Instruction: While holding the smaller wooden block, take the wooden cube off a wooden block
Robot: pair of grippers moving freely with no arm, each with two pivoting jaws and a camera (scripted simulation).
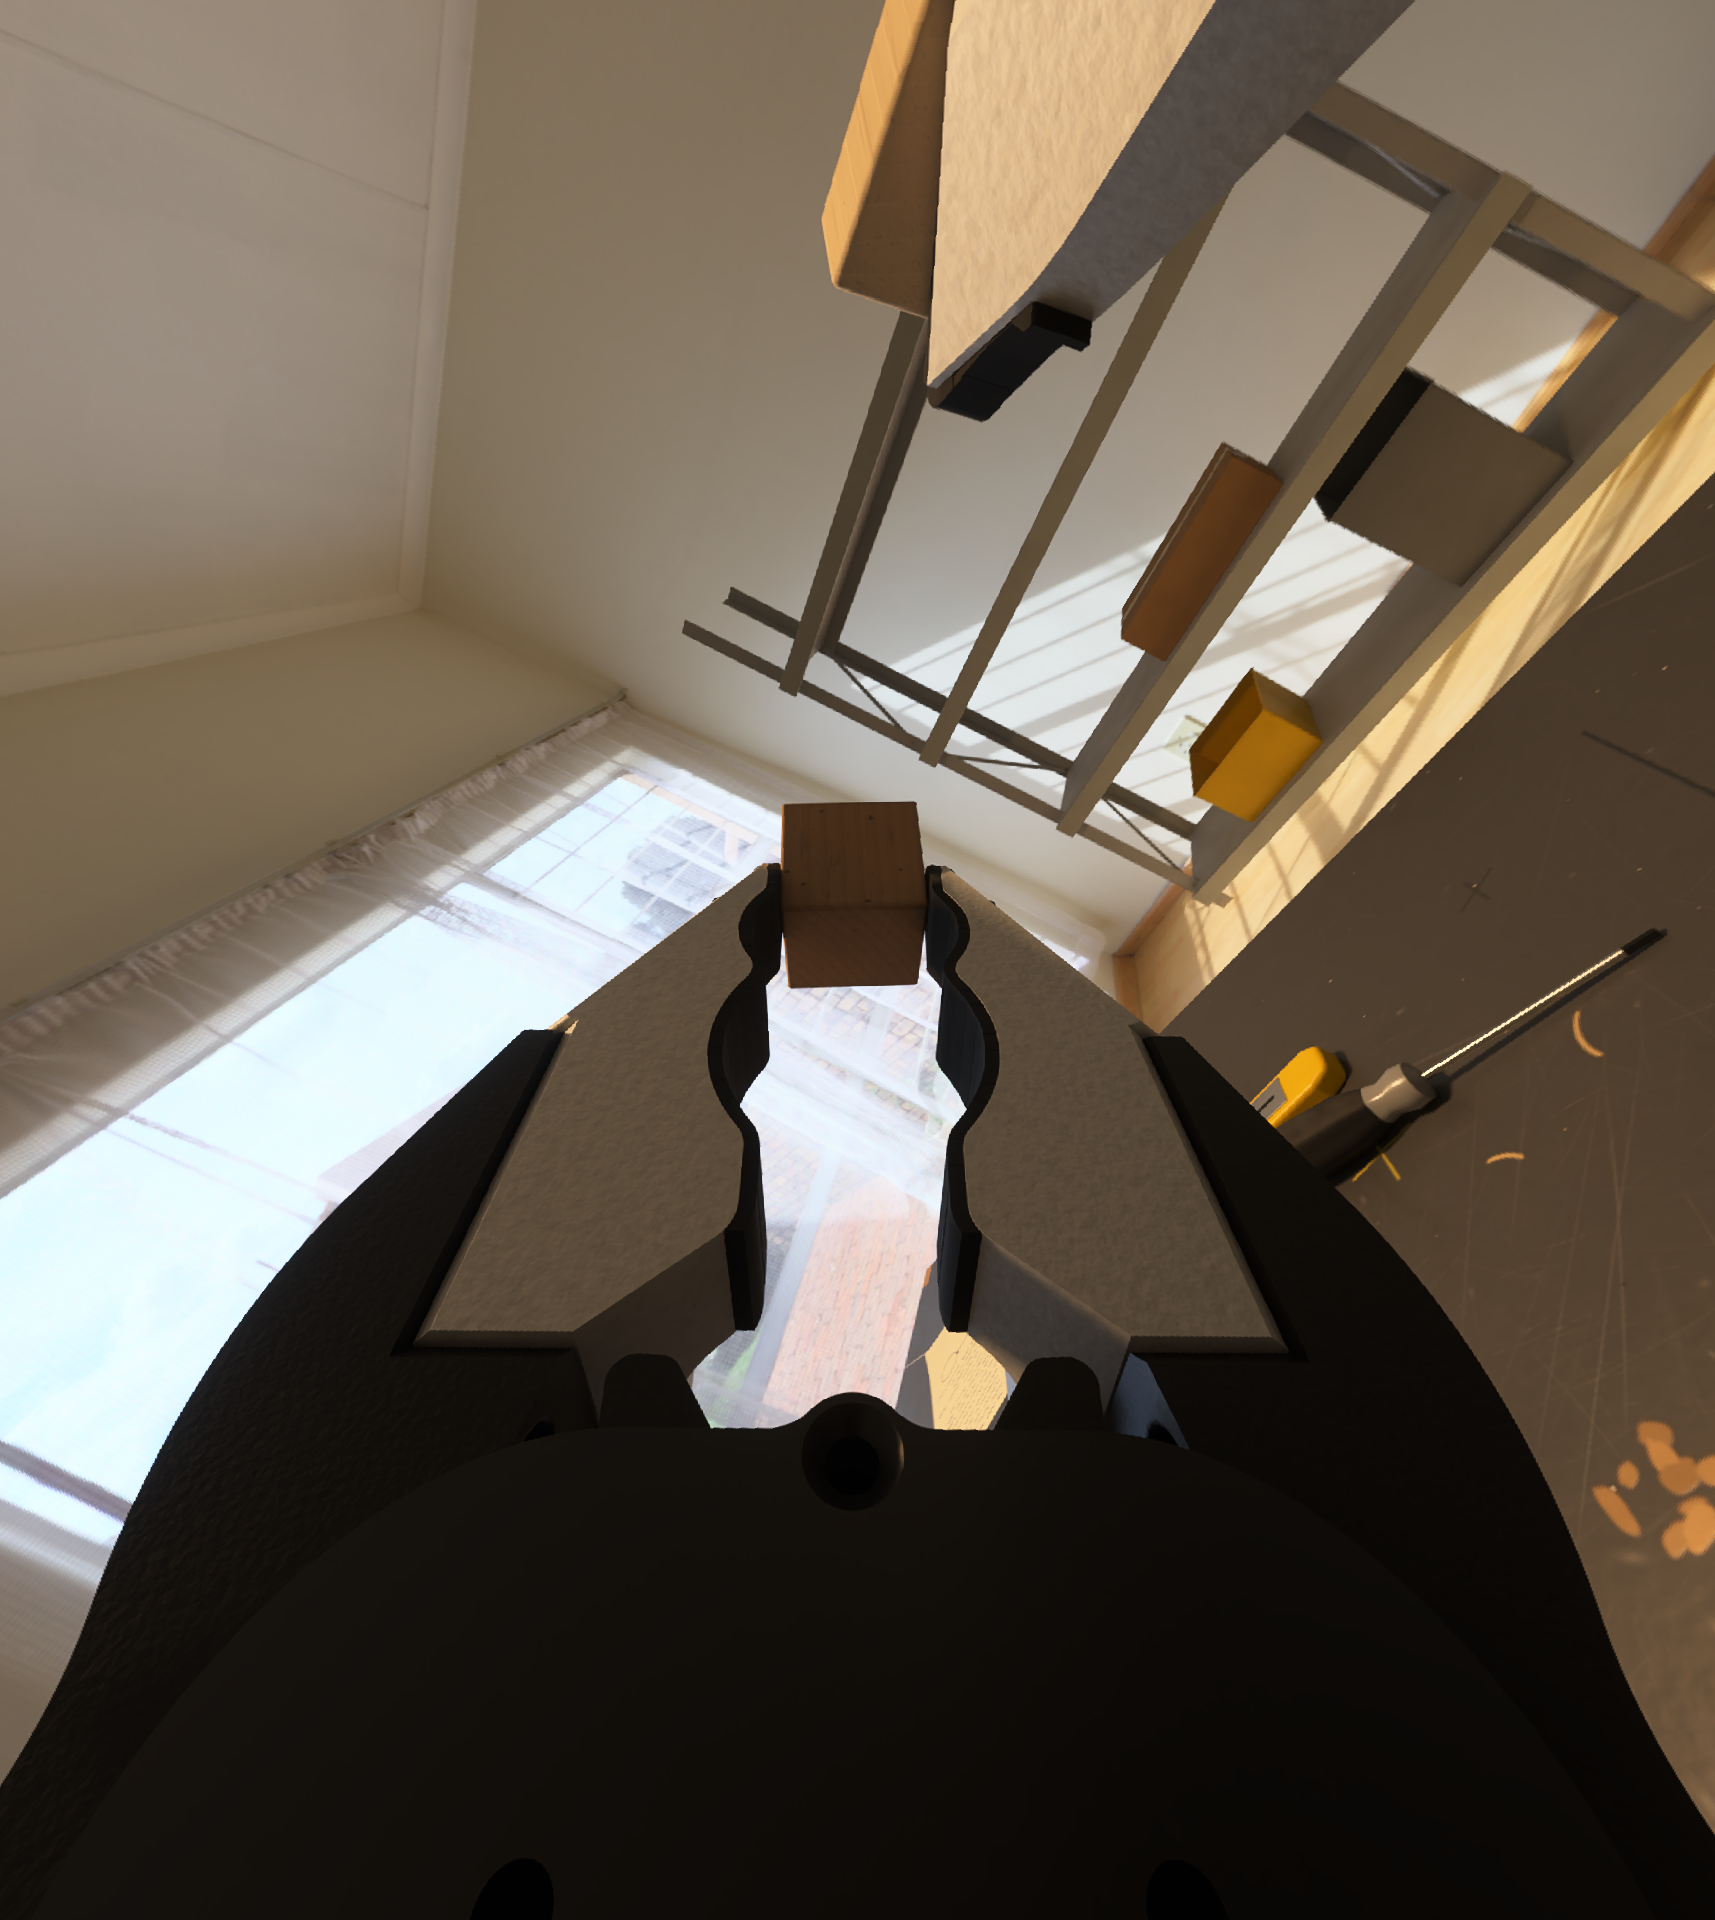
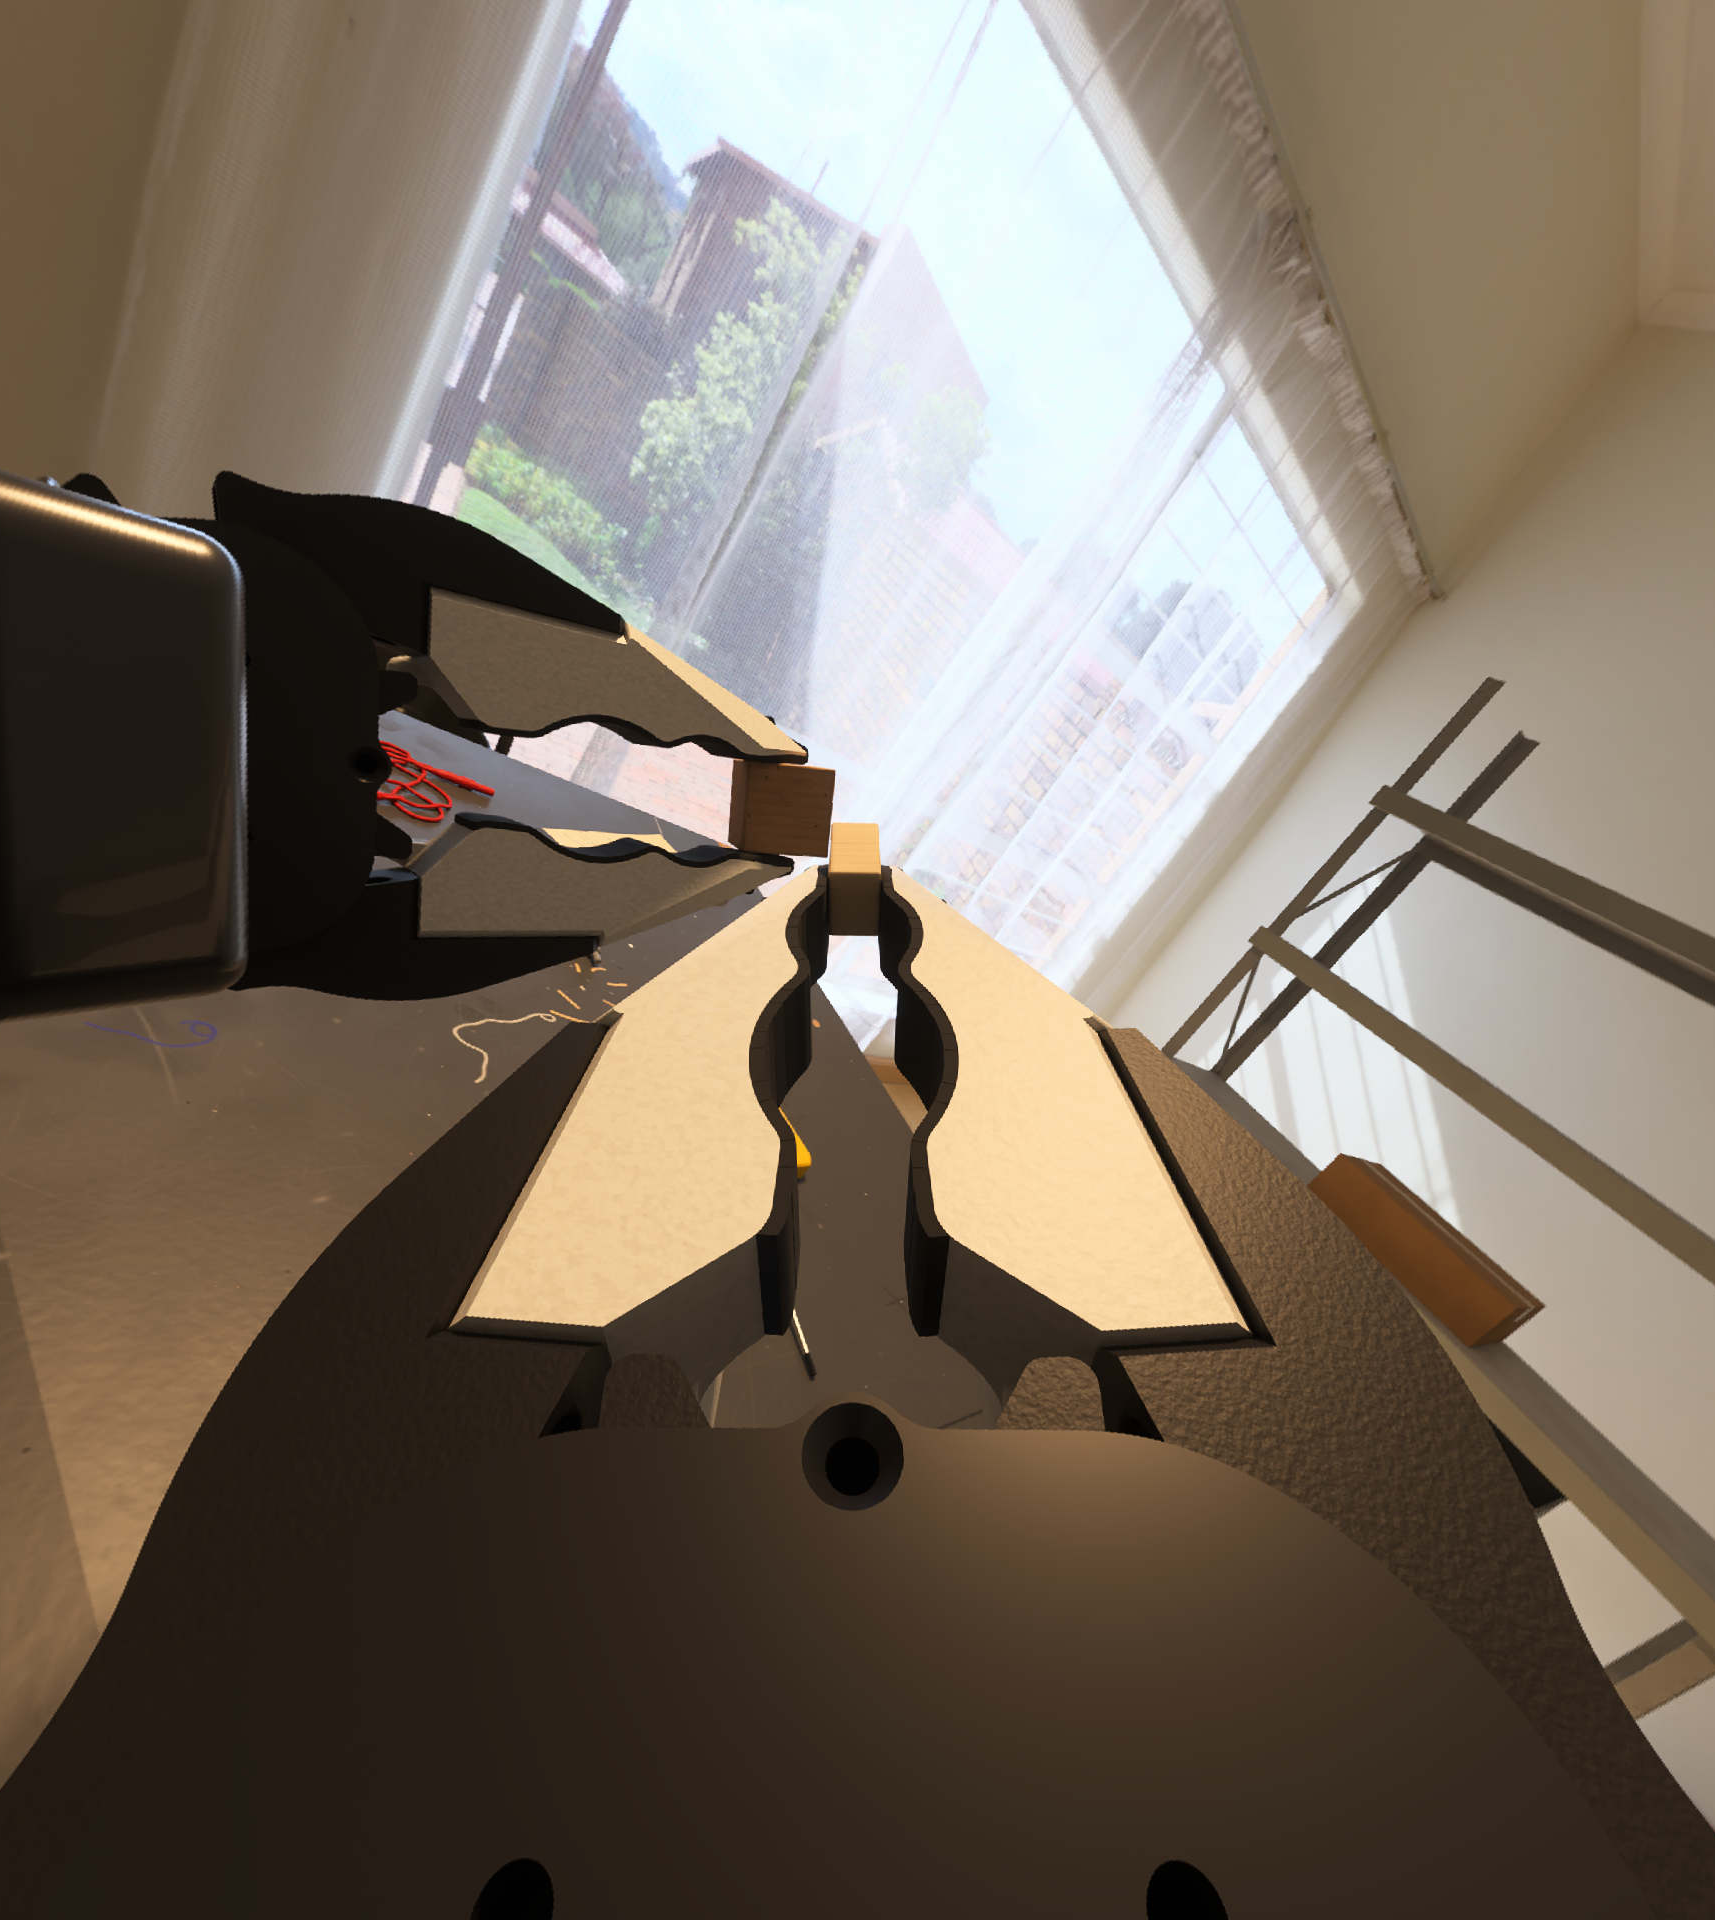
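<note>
Both tools loaded: left tool [image 1: 853,904] clamps the brown wooden cube [image 1: 851,894] at its tips, right tool [image 2: 853,883] pinches the smaller pale wooden block [image 2: 854,878]. Cube sits just beside block, both up off the dark grey surface [image 2: 209,1143]. Looks like separation step; next: pull apart, grips firm.

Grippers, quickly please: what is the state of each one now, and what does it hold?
Left gripper: closed on the brown wooden cube.
Right gripper: closed on the smaller pale wooden block.
</note>
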